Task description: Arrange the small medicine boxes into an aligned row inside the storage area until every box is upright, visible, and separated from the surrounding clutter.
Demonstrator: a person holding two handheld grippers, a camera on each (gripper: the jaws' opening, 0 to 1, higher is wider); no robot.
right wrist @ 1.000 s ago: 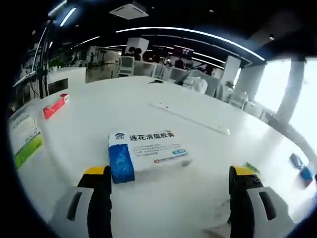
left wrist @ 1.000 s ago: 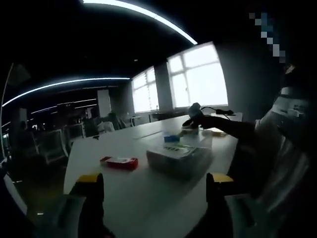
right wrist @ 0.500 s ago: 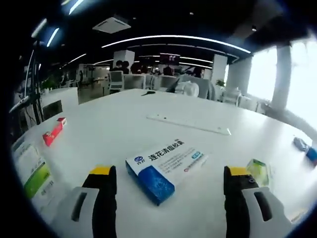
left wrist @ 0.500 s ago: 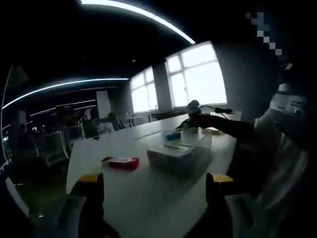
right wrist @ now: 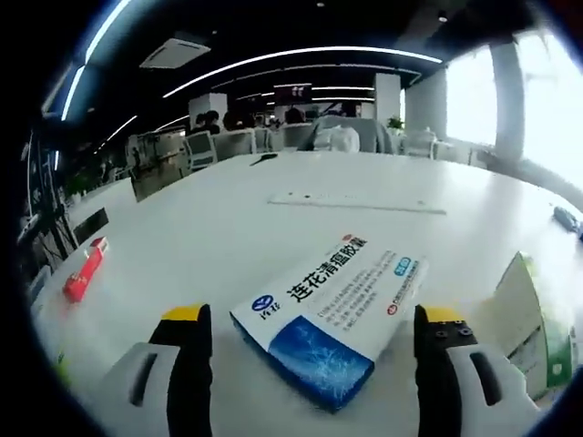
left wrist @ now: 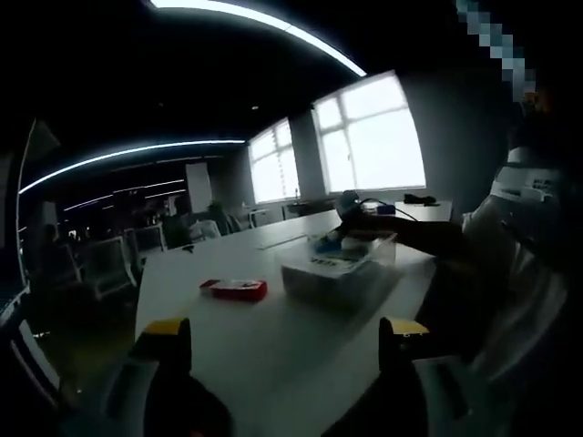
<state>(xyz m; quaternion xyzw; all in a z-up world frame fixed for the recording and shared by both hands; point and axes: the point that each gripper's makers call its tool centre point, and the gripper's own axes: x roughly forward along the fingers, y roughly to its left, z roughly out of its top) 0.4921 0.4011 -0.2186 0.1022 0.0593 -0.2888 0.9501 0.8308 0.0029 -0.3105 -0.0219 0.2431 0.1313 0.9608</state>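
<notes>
**Both hand-held grippers wide apart over the worktop**

In the right gripper view the right hand-held gripper (right wrist: 310,350) has its jaws spread wide, gripping nothing. A blue-and-white box (right wrist: 332,314) lies flat on the white worktop (right wrist: 228,218) between and just ahead of the jaws. A green-and-white box (right wrist: 533,314) stands tilted just beyond the right jaw. A red box (right wrist: 82,270) lies far off to the left.

In the left gripper view the left hand-held gripper (left wrist: 284,350) is also wide open and empty. Ahead, slightly right of it, a clear bin (left wrist: 342,273) sits on the worktop with boxes inside; how they stand is too dim to tell. The red box (left wrist: 234,289) lies just left of the bin. A person's sleeve (left wrist: 428,237) reaches over the bin from the right.
</notes>
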